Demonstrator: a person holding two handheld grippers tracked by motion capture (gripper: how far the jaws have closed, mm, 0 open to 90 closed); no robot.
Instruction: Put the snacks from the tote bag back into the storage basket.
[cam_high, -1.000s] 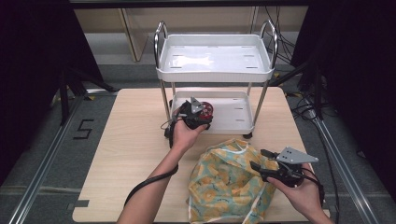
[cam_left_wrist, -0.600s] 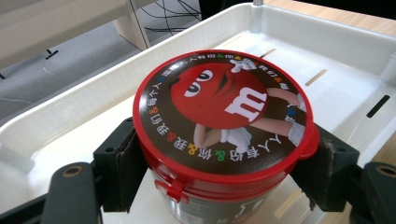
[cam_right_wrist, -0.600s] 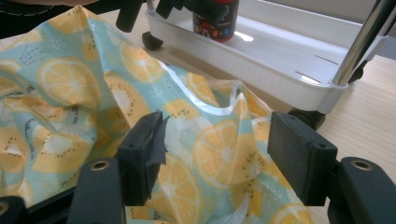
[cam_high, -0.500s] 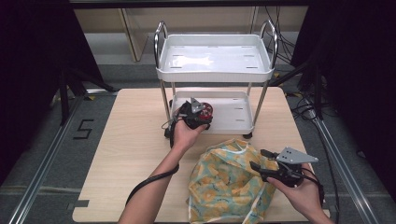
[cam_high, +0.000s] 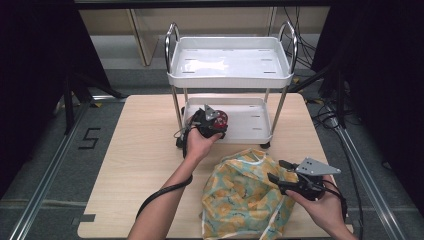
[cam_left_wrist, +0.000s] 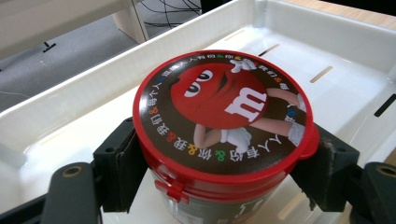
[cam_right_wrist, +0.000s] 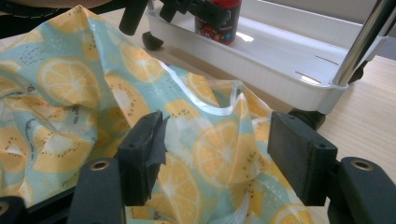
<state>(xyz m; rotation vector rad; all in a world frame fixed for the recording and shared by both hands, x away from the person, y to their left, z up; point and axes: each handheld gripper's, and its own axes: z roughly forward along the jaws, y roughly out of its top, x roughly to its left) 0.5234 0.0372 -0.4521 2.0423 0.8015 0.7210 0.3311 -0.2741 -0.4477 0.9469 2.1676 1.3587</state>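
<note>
A round candy tub (cam_left_wrist: 222, 112) with a red lid and a red cartoon figure on it stands upright between the jaws of my left gripper (cam_left_wrist: 222, 163). Both pads (cam_left_wrist: 123, 170) press its sides, so that gripper is shut on it. In the high view the tub (cam_high: 219, 120) and left gripper (cam_high: 212, 125) are at the left end of the white cart's lower tray (cam_high: 250, 134). My right gripper (cam_high: 276, 170) hovers open over a lemon-print cloth bag (cam_high: 240, 195) at the table's near right. The bag (cam_right_wrist: 70, 79) lies under and behind its jaws, not pinched.
The two-tier white cart has an upper tray (cam_high: 230, 77) on chrome posts, standing at the back of the wooden table (cam_high: 145, 150). Black cables trail from both grippers. Floor rails run along both sides of the table.
</note>
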